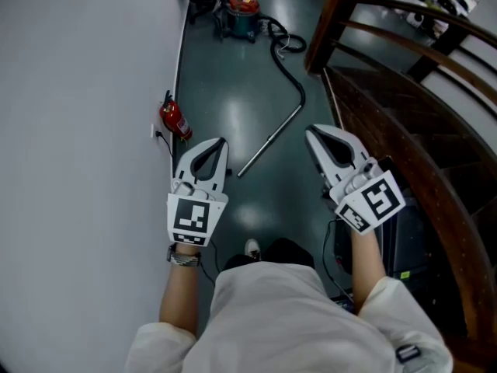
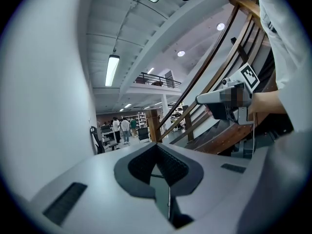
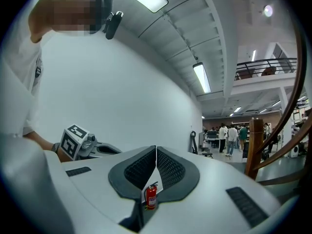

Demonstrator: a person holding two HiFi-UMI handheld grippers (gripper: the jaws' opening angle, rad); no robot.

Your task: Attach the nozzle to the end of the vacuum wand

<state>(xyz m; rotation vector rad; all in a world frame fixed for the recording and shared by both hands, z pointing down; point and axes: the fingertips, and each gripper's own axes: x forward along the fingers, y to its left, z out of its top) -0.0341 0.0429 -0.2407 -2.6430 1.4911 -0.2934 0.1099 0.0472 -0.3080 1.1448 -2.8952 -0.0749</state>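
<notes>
Silver wand (image 1: pixel 269 141) lies ahead, between closed empty left claw (image 1: pixel 224 141) and right claw (image 1: pixel 309 131).

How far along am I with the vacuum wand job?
Nothing looks done: the wand lies on the floor, its near end bare, hose leading to the vacuum. Nothing in hand: left gripper and right gripper are both shut and empty. Left: find the nozzle, which is not in view, and fit it.
</notes>
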